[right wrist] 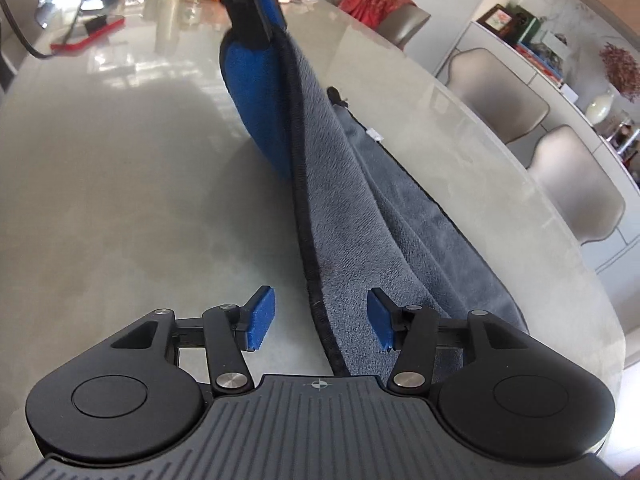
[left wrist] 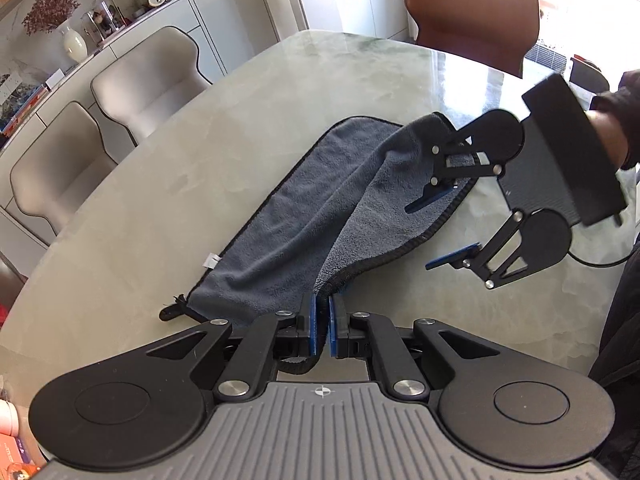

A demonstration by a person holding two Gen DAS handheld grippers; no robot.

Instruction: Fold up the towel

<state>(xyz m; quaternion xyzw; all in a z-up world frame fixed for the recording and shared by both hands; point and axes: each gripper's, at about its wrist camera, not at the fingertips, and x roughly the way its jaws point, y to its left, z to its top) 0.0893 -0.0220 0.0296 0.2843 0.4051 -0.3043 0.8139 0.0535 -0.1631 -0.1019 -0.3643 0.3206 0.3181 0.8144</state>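
A grey towel (left wrist: 288, 224) with a dark hem lies partly on the marble table (left wrist: 160, 184). My left gripper (left wrist: 322, 320) is shut on its near corner and lifts that edge off the table. My right gripper (left wrist: 436, 232) is open, its fingers either side of the raised towel edge further along, not closed on it. In the right wrist view the right gripper (right wrist: 320, 320) is open with the towel's hem (right wrist: 316, 304) running between its blue pads, and the towel (right wrist: 360, 216) rises to the left gripper (right wrist: 256, 4) at the top, showing a blue underside.
Beige chairs (left wrist: 144, 80) stand along the table's left side and a brown chair (left wrist: 472, 20) at the far end. A sideboard with a vase (left wrist: 74, 42) stands behind. In the right wrist view, a red item (right wrist: 88, 36) and clutter lie at the table's far end.
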